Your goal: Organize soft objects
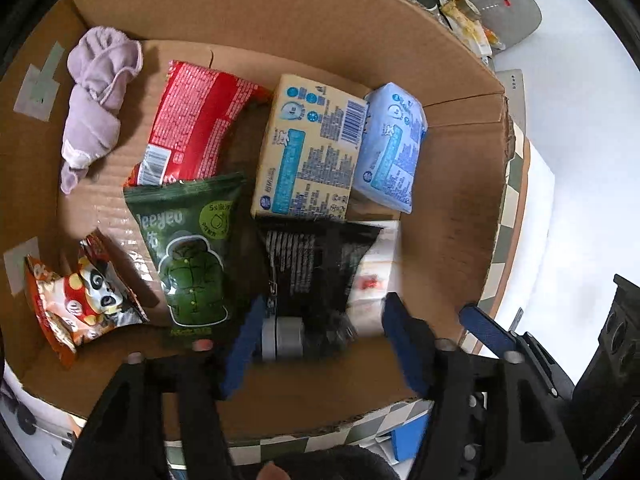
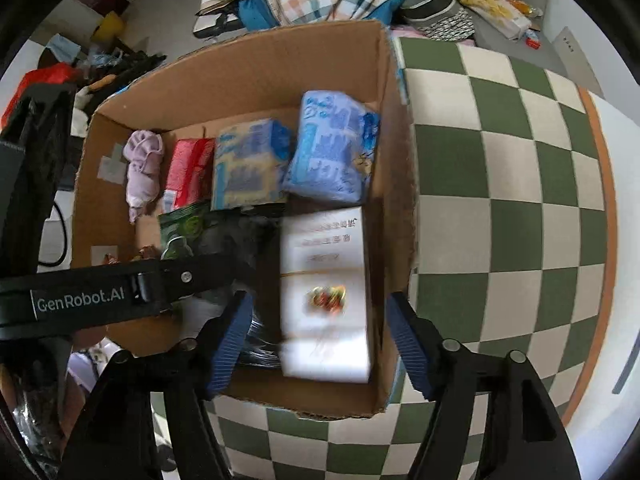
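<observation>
Inside box (image 2: 240,80): white pack (image 2: 326,292) flat along right wall, long axis near-to-far, beside black pouch (image 1: 316,264). Left gripper (image 1: 320,338) wide open over pouch, gripping nothing. Right gripper (image 2: 320,338) wide open, empty, above white pack.

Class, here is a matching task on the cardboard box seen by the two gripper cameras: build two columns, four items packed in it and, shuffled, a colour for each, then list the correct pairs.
Items
1. rolled towel
2. snack bag
3. pouch with a jacket picture
4. tissue pack by the right wall

Colours
A. green
B. light blue
C. lilac
D. red

Pairs: 1-C, 2-D, 3-A, 4-B. All lie in the cardboard box.
</observation>
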Demonstrator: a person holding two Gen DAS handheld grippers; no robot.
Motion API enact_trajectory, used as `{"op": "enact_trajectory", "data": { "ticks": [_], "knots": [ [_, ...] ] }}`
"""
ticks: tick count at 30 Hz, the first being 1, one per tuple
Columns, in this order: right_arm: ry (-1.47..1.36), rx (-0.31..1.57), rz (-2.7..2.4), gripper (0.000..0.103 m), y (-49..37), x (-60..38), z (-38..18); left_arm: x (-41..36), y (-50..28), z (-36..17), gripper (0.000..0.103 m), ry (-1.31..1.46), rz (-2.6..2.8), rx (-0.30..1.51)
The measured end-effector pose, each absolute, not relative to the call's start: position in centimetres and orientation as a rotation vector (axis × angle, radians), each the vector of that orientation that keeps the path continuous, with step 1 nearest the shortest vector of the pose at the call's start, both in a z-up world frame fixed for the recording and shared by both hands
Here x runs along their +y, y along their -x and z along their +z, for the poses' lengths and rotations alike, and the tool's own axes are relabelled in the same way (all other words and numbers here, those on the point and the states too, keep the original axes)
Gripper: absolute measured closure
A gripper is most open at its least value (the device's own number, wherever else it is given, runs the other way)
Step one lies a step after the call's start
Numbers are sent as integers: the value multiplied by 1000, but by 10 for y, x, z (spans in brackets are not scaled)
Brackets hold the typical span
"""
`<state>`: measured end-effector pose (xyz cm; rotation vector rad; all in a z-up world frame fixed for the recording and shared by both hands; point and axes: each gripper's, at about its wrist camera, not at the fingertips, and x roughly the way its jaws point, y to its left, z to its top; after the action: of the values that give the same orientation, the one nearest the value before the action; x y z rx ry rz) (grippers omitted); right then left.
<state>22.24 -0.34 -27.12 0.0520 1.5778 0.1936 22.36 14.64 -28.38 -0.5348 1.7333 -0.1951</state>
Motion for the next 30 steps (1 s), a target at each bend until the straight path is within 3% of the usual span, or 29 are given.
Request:
{"op": "enact_trajectory", "data": {
  "ticks": [5,6,8,11,14,16,30],
  "knots": [
    [-41,1581,187,23,-221,-2,-267,155,-224,-265,28,474,-172,1692],
    [-36,1577,185,23,-221,-2,-265,157,-224,-258,21,449,-156,1674],
    [-21,1559,175,7,-218,-4,-258,163,-220,-242,18,405,-129,1622],
    [0,1529,157,5,-213,-8,-246,173,-213,-219,17,346,-91,1553],
    [12,1504,138,4,-206,-13,-236,179,-199,-200,2,239,-33,1479],
    [22,1488,119,0,-201,-16,-231,179,-191,-193,2,185,8,1433],
    [32,1425,66,0,-179,-25,-213,185,-151,-178,2,118,140,1306]
  ]
}}
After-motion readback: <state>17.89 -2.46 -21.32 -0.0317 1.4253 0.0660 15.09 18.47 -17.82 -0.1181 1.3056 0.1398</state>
